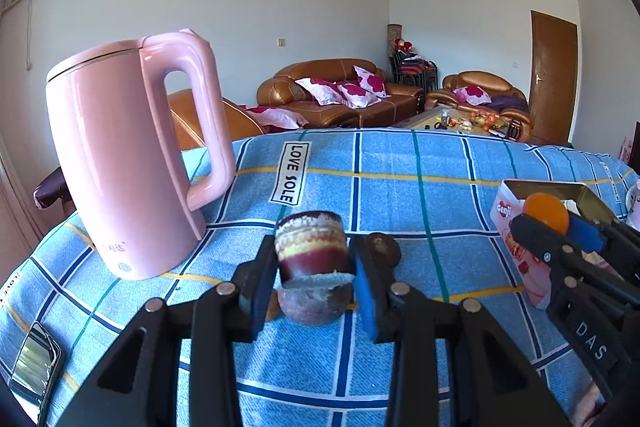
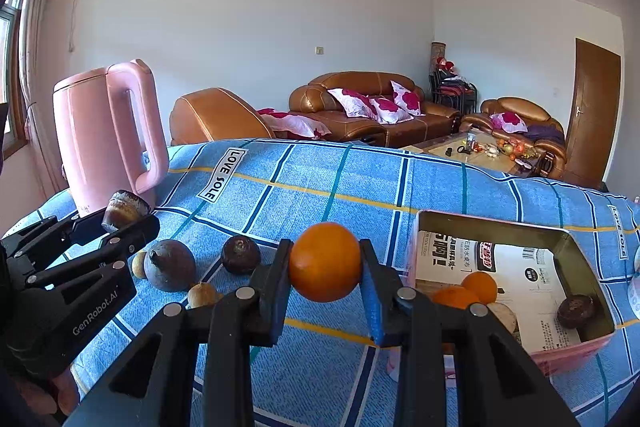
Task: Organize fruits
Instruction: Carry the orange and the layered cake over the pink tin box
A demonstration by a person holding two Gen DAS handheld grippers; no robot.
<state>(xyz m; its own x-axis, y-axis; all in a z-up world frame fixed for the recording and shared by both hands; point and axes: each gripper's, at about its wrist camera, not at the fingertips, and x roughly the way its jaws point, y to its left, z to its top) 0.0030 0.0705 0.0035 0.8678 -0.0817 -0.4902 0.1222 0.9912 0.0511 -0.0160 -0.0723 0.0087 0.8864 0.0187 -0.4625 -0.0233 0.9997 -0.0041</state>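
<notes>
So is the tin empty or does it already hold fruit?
Not empty. The right wrist view shows the open tin holding two oranges and a dark round fruit on its printed liner.

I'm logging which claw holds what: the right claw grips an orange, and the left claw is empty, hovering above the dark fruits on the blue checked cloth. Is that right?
Not quite. The left claw is not empty: in the left wrist view it is shut on a dark maroon cut fruit piece. The rest stands: the right claw grips the orange.
</notes>
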